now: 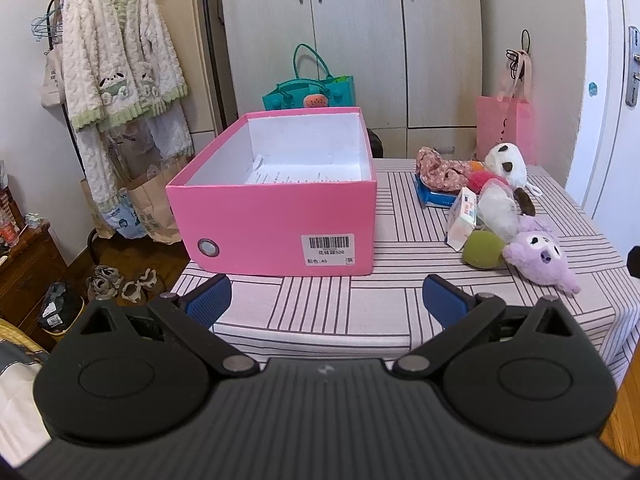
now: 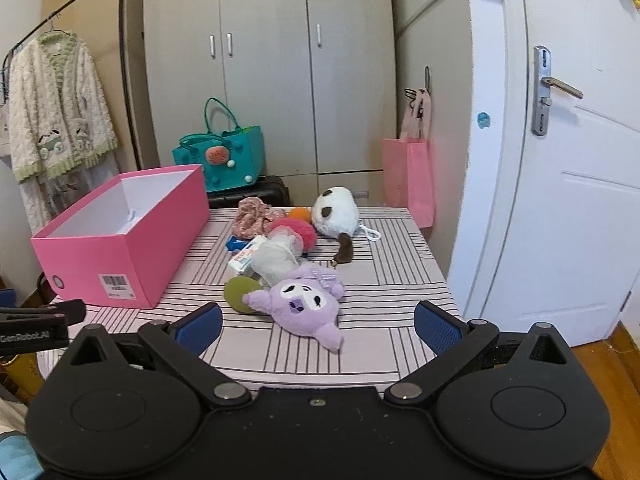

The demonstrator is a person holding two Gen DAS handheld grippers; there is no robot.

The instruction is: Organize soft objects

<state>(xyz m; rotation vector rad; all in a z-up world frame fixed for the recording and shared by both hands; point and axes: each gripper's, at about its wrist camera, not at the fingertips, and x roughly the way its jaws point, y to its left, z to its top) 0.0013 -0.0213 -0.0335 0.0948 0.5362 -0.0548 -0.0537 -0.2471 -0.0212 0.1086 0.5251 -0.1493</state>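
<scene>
Right, my left gripper hangs over the near table edge, fingers spread wide and empty, facing the pink box; its barcode label shows "520" and "40". The box sits at the table's left edge, with a sheet of paper inside. Bare striped tablecloth lies between it and the toy pile. My right gripper, fingers also wide and empty, faces the purple plush nearest me, panda plush behind. "GenRobot.AI" is printed on the other gripper's side.

Black ribbed tool bodies with round discs, silver rivets, blue textured pads.
</scene>
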